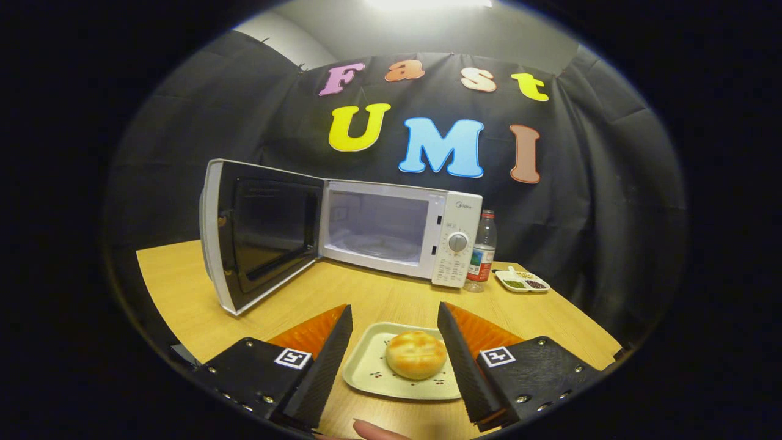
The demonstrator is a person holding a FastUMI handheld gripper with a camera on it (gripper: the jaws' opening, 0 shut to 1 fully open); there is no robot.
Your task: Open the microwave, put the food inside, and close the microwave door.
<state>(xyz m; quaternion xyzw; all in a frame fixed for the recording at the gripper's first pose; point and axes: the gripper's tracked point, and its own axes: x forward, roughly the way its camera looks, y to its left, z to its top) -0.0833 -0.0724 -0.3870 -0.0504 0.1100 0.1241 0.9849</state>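
Note:
A white microwave [452,241] stands at the back of the wooden table [379,293], its door [259,235] swung wide to the left and the cavity [376,229] with its glass turntable exposed. A golden round bun [416,354] lies on a small cream square plate [374,366] near the table's front edge. My gripper [395,318] is open, its fingers standing on either side of the plate, with the bun between them and touching neither. A fingertip of a person's hand [376,431] shows just below the plate.
A clear plastic bottle [482,250] with a red cap stands right of the microwave. A small divided dish [522,282] with condiments lies further right. The open door juts out over the table's left half.

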